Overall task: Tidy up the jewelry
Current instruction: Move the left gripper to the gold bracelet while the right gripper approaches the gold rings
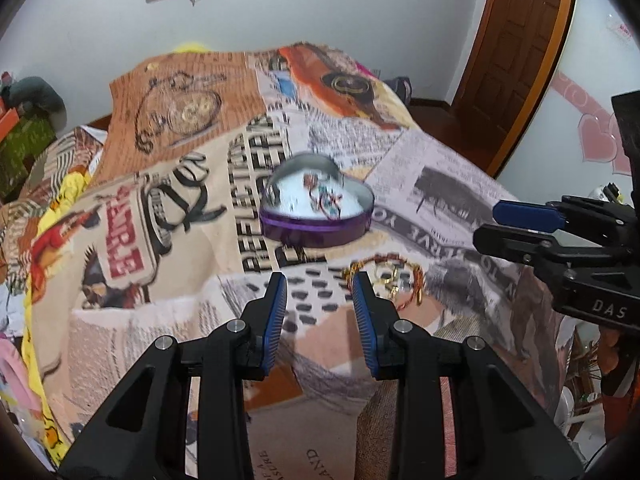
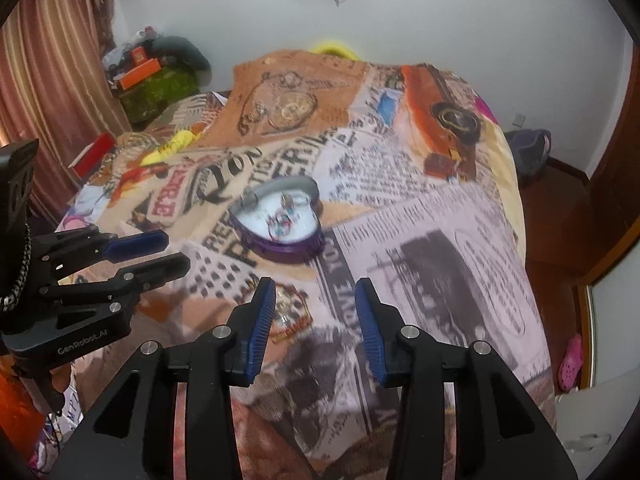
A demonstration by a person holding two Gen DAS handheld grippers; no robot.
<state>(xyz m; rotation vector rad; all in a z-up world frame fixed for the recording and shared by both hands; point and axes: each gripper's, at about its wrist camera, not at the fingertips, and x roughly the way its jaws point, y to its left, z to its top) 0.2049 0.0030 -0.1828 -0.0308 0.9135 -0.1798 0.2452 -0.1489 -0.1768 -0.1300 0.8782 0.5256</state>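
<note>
Lying loose on the newspaper-print bedspread (image 1: 440, 168), the tangle of gold chain and reddish cord jewelry (image 1: 390, 280) sat just short of the purple heart-shaped tin (image 1: 316, 210), on the side nearer to us, with bare cloth between the two. Inside the tin's pale interior we could already make out a few small colourful pieces (image 1: 324, 196), though blur kept us from naming them. The loose tangle spread roughly crosswise to our left gripper (image 1: 320, 292), just ahead and slightly to the right of its tips, partly hidden behind the right-hand blue pad (image 1: 366, 312). That gripper was spread wide and held nothing. From the right wrist view, the same jewelry (image 2: 290, 312) showed just ahead of the left pad of our right gripper (image 2: 316, 300), whose blue pads also stood well apart and empty. Both grippers hovered above the bedspread, apparently not touching it. We judged the left one the nearer, since the tangle lay almost at its fingertip, so a small shift rightward and a descent would likely bracket it. The cord looked limp and thin, so we expected it might slip or trail when lifted toward the tin beyond. Farther off stood a wooden door (image 1: 516, 52) and a white wall (image 1: 320, 4).
</note>
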